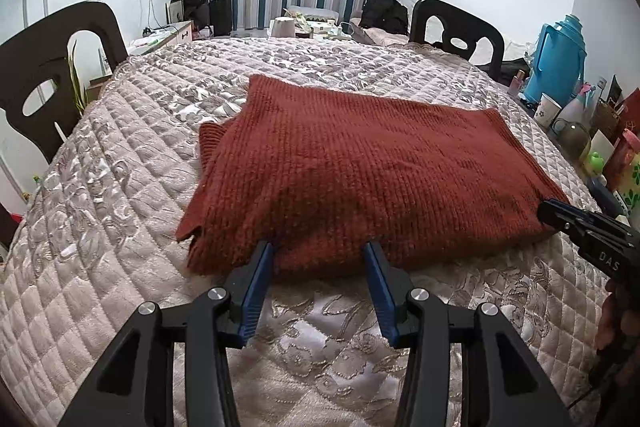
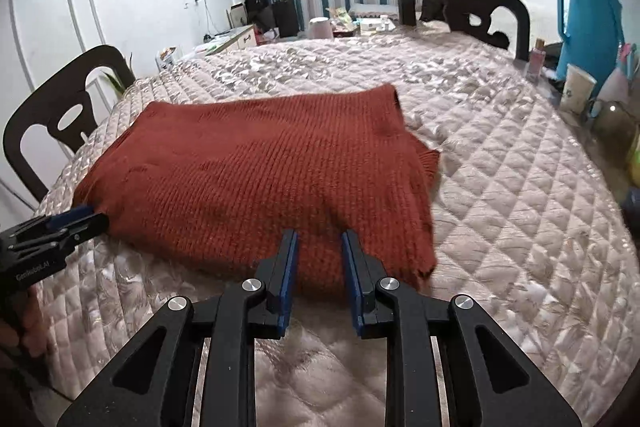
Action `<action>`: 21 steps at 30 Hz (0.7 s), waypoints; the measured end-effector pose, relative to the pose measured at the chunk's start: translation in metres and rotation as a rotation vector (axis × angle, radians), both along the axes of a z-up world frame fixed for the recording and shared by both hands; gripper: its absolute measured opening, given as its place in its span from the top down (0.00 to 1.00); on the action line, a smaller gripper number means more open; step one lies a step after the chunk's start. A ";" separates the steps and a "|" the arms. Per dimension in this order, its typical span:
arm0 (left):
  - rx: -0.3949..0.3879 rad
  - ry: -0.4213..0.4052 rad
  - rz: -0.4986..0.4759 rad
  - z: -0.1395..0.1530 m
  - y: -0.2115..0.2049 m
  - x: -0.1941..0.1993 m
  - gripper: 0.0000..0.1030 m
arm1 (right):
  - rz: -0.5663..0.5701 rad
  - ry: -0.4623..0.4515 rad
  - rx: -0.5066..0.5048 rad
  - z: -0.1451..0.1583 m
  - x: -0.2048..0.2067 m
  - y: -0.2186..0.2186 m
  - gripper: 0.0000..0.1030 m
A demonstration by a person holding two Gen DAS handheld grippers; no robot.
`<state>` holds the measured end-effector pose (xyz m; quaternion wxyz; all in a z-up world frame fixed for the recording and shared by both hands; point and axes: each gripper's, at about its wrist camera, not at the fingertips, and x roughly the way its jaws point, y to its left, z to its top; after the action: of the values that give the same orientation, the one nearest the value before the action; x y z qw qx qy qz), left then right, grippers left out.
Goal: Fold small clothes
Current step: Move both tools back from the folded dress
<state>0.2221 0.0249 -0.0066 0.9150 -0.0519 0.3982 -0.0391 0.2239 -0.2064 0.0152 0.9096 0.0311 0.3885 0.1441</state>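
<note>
The quilted table cover [image 1: 120,227] carries a rust-red knit sweater [image 1: 360,167], already folded into a thick slab at the centre. It looks soft, floppy and light, with a grippy knit, so the near hem is probably the best hold. At six o'clock the left gripper [image 1: 319,253] and the right gripper [image 2: 319,241] stand spread at that hem, pinching nothing.

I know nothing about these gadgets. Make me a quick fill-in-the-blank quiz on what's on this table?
1. The folded knitted sweater is coloured ____.
2. It lies on a quilted beige ____ covering the table.
3. The tall plastic thermos jug at the table's edge is coloured ____.
4. The padded fingers of the right hand-held gripper are coloured ____.

Missing words: rust red; cloth; blue; blue
</note>
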 end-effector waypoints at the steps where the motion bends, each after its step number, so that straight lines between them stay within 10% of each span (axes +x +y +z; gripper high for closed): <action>1: -0.001 0.000 0.002 0.001 0.000 -0.001 0.52 | -0.001 -0.006 0.001 0.002 -0.003 -0.001 0.78; 21: -0.026 -0.046 0.019 0.021 0.008 -0.025 0.50 | 0.131 -0.103 0.023 0.035 -0.039 0.032 0.74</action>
<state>0.1973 0.0326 0.0149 0.9235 -0.0665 0.3759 -0.0366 0.1850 -0.1743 0.0499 0.9166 0.0085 0.3406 0.2093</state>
